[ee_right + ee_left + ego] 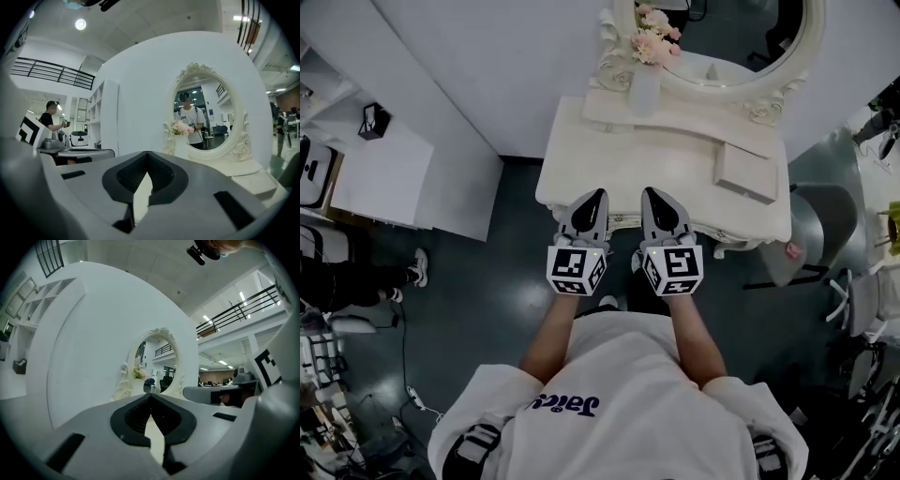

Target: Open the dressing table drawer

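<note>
Claws first: the left claw [151,398] is fully closed, its ribbed black pads meeting at the tip with nothing between them. The right claw [147,157] looks the same, pads together and empty. Both tips sit side by side at the front edge of the dressing table [675,159], near the middle of its width; I cannot tell whether they touch it. The drawer lies under that front edge. From above, the overhanging surface hides its face, and both claw views look across the top, so no handle or knob can be made out.

The drawer is probably a stiff, painted wooden box, fairly light and sliding on runners, with a smooth front that gives the pads little purchase. The place to take hold would be a knob or pull at the centre of the front, or failing that the lower lip. Either way the claws would have to open first and drop below the surface edge. A straight, level pull should suit it, since a jerk could rock the vase of pink flowers [645,84] standing at the back beside the oval mirror [722,37].

Both forearms reach forward from the body, parallel and close together. The claws are about level and aimed at the table, marker cubes facing up.
</note>
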The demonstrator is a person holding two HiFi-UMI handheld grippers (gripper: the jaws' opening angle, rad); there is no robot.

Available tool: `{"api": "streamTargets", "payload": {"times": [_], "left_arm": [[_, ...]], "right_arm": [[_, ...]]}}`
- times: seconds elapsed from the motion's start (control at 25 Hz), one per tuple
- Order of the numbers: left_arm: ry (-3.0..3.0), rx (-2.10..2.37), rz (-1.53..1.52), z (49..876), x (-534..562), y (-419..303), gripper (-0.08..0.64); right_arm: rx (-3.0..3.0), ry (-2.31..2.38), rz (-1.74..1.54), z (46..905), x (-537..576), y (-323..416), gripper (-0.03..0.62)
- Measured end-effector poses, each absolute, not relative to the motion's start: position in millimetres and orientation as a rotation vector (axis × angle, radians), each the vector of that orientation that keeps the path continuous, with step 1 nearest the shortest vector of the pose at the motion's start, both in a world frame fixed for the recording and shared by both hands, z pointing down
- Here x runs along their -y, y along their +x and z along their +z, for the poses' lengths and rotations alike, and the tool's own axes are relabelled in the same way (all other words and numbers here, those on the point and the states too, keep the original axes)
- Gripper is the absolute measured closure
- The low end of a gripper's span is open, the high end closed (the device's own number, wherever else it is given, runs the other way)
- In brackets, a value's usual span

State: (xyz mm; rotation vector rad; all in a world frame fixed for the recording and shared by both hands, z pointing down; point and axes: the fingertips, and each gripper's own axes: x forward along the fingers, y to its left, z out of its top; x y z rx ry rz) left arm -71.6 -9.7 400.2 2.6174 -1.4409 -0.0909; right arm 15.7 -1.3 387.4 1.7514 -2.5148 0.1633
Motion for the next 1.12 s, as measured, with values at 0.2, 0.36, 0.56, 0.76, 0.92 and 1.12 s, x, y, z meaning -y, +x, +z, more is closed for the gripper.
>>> {"api": "streamTargets", "payload": {"times": [0.2, 0.36, 0.56, 0.76, 0.92, 1.12], "left_arm": [[2.583, 1.507, -0.025, 419.5, 75.1, -63.8, 0.551], [2.496, 1.566, 0.021, 446.5, 126.4, -52.8, 0.551], [2.373, 1.636, 0.089, 486.4, 168.4, -46.4, 0.551], [2.292, 1.642, 0.19, 528.9, 192.7, -44.8, 0.551], [2.254, 1.578, 0.281, 569.6, 212.3, -46.1, 0.551], [2.231, 1.481, 0.352, 617.5, 243.0, -48.5, 0.549]], "right_arm": [[2.542, 1.686, 0.188, 401.7, 71.9, 26.8, 0.589], [2.562, 1.587, 0.214, 418.1, 128.9, 35.4, 0.589], [2.578, 1.448, 0.25, 442.8, 173.5, 40.1, 0.589], [2.538, 1.345, 0.298, 478.0, 189.5, 38.3, 0.589], [2.479, 1.326, 0.371, 513.9, 206.3, 35.2, 0.589], [2.396, 1.334, 0.424, 554.0, 234.1, 31.7, 0.589]]}}
